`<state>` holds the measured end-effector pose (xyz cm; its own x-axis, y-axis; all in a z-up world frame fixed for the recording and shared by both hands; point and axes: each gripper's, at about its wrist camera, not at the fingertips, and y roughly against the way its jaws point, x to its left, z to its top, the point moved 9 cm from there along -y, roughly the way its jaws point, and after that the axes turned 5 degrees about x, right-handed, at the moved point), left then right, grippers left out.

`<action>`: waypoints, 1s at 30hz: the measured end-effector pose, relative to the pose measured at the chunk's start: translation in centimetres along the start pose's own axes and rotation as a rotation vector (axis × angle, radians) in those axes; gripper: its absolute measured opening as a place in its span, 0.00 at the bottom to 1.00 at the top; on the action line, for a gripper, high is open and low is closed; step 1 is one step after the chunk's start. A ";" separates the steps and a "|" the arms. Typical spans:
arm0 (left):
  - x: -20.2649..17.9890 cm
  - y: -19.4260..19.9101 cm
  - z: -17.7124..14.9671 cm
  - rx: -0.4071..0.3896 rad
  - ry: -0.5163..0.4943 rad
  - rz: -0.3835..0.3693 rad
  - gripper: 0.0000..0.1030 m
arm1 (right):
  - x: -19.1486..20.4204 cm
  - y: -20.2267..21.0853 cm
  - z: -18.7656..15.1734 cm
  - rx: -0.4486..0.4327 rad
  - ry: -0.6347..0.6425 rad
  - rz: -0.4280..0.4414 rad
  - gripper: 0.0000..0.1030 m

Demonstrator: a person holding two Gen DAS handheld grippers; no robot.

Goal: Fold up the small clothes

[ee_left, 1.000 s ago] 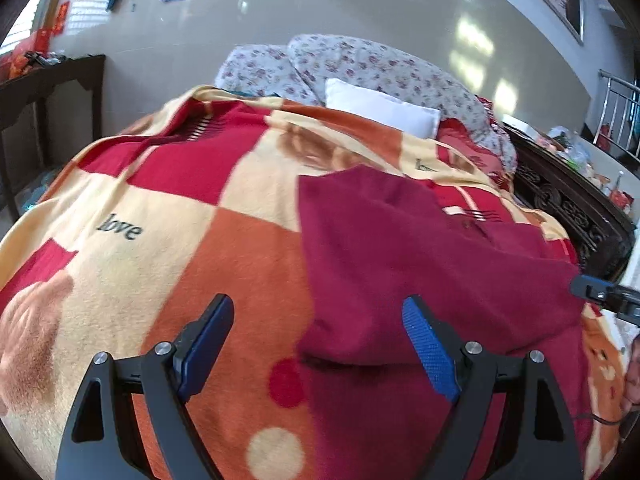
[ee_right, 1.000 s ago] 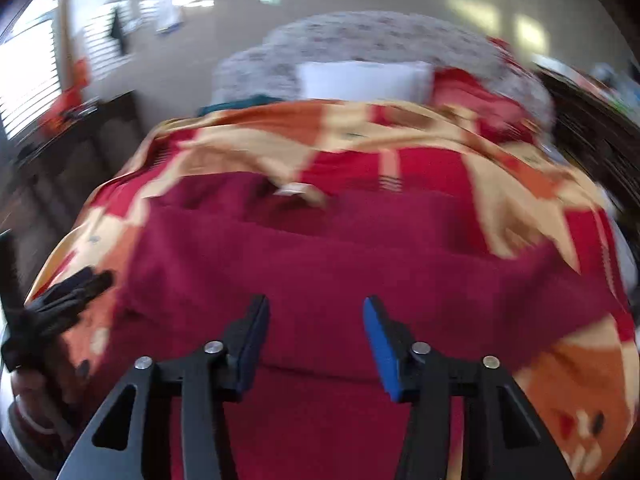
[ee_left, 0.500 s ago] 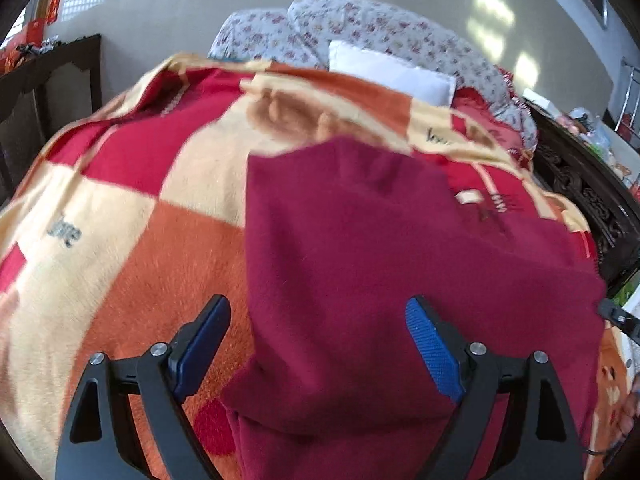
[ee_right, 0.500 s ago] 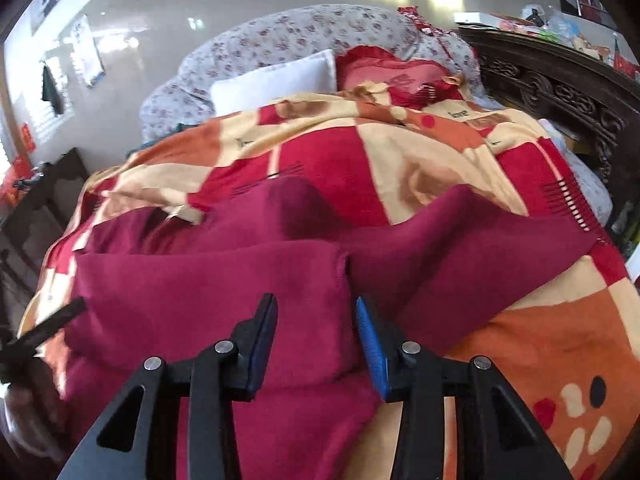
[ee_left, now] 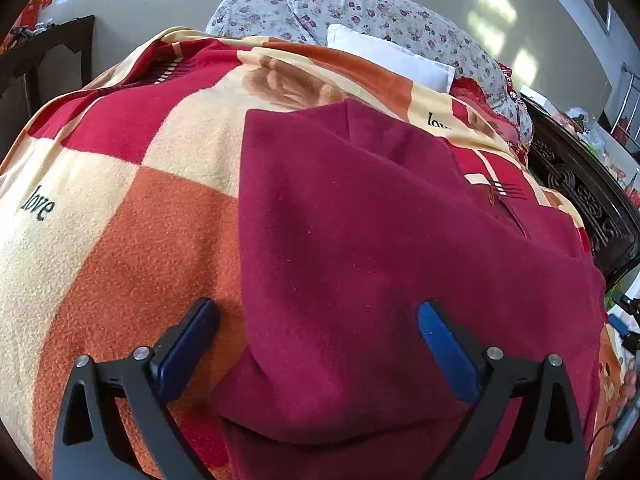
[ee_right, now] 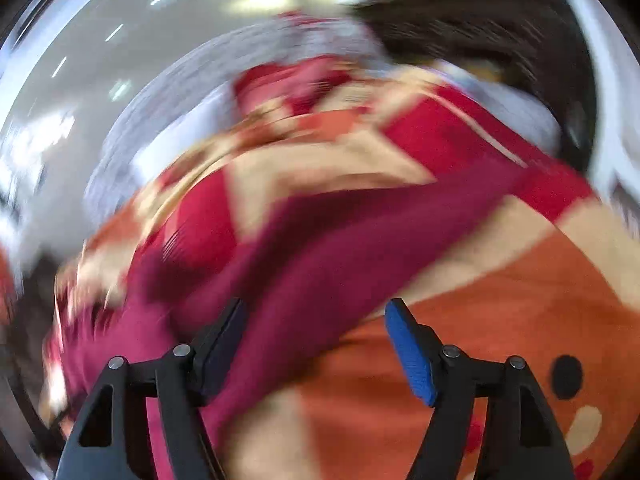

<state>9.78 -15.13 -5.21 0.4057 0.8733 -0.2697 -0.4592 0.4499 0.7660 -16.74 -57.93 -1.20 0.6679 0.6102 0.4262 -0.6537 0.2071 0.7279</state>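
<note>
A dark red garment (ee_left: 380, 248) lies spread on a checked red, orange and cream blanket (ee_left: 132, 208) on a bed. My left gripper (ee_left: 316, 344) is open, its blue pads wide apart over the garment's near left edge, holding nothing. The right wrist view is heavily motion-blurred. There the garment (ee_right: 304, 252) runs diagonally across the blanket (ee_right: 500, 320). My right gripper (ee_right: 316, 340) is open over the garment's lower right edge, with nothing between the pads.
Floral pillows (ee_left: 360, 12) and a white pillow (ee_left: 384, 56) lie at the head of the bed. A dark carved wooden bed frame (ee_left: 580, 200) stands at the right. A dark table (ee_left: 48, 52) stands at the far left.
My left gripper has moved in closer over the garment's left edge. My right gripper has opened wider and is swinging fast to the right, off the folded part, blurring its view.
</note>
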 end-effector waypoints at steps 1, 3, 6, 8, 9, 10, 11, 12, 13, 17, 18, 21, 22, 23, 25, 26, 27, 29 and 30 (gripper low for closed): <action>0.0 0.0 0.0 -0.001 0.000 0.000 0.97 | -2.3 -0.4 0.7 0.007 -0.073 0.004 0.74; 0.0 -0.1 0.0 0.000 -0.001 0.000 0.98 | -5.6 -1.2 2.3 0.002 -0.174 0.015 0.74; -0.1 -0.1 0.0 0.001 -0.003 -0.003 0.99 | -9.6 -2.5 4.2 -0.026 -0.292 0.009 0.74; -0.2 -0.3 0.0 0.005 -0.007 0.000 1.00 | -11.1 -3.6 5.5 -0.057 -0.371 0.077 0.74; -0.2 -0.3 0.1 0.005 -0.009 0.001 1.00 | -11.5 -4.0 6.1 -0.078 -0.395 0.106 0.74; -0.2 -0.3 0.0 0.006 -0.010 0.003 1.00 | -11.7 -4.3 6.5 -0.095 -0.408 0.124 0.74; -0.2 -0.3 0.0 0.006 -0.010 0.003 1.00 | -11.6 -4.7 7.2 -0.123 -0.414 0.143 0.72; -0.2 -0.3 0.0 0.005 -0.010 0.002 1.00 | -11.6 -5.1 7.7 -0.129 -0.403 0.147 0.58; -0.2 -0.3 0.0 0.006 -0.009 0.000 1.00 | -11.4 -5.4 8.0 -0.125 -0.382 0.137 0.31; -0.3 -0.3 0.1 0.004 -0.005 -0.007 1.00 | -11.0 -4.5 8.7 -0.135 -0.328 0.086 0.08; -0.3 -0.1 0.1 0.001 -0.001 -0.015 1.00 | -11.1 -3.6 9.0 -0.155 -0.311 0.084 0.08; 0.3 0.8 0.4 -0.019 0.032 -0.052 1.00 | -11.0 0.9 9.9 -0.217 -0.255 0.087 0.08; 0.7 1.4 0.6 -0.035 0.051 -0.058 1.00 | -10.5 2.7 10.1 -0.228 -0.222 0.094 0.08; 1.1 1.7 0.8 -0.045 0.061 -0.053 1.00 | -10.0 3.8 10.2 -0.234 -0.197 0.089 0.08; 2.2 2.4 1.2 -0.063 0.079 -0.015 1.00 | -7.8 7.0 10.4 -0.257 -0.113 0.090 0.08; 2.7 2.7 1.4 -0.071 0.085 -0.003 1.00 | -6.2 8.6 10.3 -0.275 -0.068 0.101 0.08; 2.9 2.9 1.5 -0.075 0.089 -0.002 1.00 | -4.1 10.3 10.2 -0.293 -0.023 0.129 0.08; 3.4 3.5 1.7 -0.092 0.108 -0.008 1.00 | 0.5 12.6 9.3 -0.301 0.052 0.209 0.08; 3.6 3.7 1.8 -0.100 0.117 -0.013 1.00 | 2.6 13.2 8.7 -0.297 0.087 0.234 0.08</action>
<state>10.97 -10.65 -2.23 0.3201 0.8804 -0.3499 -0.5329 0.4727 0.7018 -20.61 -60.25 14.19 0.4645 0.7271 0.5056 -0.8678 0.2598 0.4236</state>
